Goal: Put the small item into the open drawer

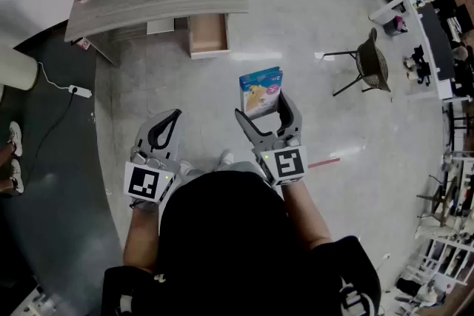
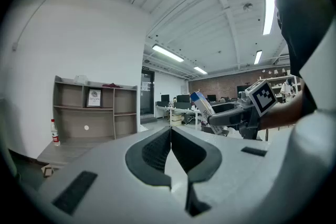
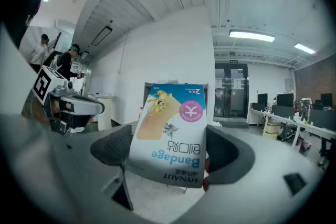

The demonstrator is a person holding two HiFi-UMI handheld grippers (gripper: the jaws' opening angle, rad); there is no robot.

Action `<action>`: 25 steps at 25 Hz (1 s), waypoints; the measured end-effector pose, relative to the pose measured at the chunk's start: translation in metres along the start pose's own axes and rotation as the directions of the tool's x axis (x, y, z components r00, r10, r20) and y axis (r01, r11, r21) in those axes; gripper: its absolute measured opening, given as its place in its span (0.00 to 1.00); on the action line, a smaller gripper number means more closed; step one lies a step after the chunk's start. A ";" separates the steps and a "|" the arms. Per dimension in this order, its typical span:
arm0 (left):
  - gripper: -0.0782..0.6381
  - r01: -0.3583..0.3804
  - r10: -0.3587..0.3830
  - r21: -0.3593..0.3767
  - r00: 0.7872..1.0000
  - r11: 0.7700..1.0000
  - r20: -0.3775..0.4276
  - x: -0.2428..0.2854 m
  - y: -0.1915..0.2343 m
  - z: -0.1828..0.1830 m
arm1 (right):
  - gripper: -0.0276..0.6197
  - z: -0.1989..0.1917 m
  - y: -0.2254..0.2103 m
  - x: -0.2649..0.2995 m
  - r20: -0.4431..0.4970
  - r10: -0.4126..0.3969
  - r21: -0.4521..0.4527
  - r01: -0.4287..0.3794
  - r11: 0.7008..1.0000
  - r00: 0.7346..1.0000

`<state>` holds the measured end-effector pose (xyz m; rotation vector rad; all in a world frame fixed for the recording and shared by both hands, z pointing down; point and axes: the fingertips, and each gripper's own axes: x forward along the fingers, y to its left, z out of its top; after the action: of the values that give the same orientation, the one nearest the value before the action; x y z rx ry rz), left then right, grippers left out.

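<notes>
With the left gripper (image 1: 164, 126) pressed together, the right gripper (image 1: 265, 107) is pinching the tilted bandage box (image 1: 261, 90), likely risking a slip short of the drawer (image 1: 208, 34).

The box (image 3: 170, 131) is blue above and white below, with a tan plaster picture, a pink circle and blue lettering. The left gripper (image 1: 172, 117) and right gripper (image 1: 262, 106) are grey, black inside the jaws; their cubes (image 1: 285, 163) carry black-and-white squares. The drawer (image 1: 208, 33) is pale wood, the floor (image 1: 311, 11) glossy light grey.
</notes>
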<state>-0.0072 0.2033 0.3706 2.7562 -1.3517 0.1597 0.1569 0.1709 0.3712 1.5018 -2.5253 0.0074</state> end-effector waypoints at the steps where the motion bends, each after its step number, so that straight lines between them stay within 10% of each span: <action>1: 0.11 -0.006 0.006 -0.001 1.000 1.000 -0.003 0.001 0.001 -0.003 | 0.75 -0.001 -0.001 0.001 0.003 0.000 0.001 0.000 1.000 1.000; 25: 0.11 -0.055 0.055 -0.007 0.996 0.998 -0.064 0.080 -0.043 0.001 | 0.75 -0.002 -0.096 0.002 0.071 0.042 0.054 -0.046 0.997 0.997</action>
<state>0.0759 0.1664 0.3788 2.6841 -1.4093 0.2414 0.2395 0.1230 0.3645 1.4913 -2.6332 0.0329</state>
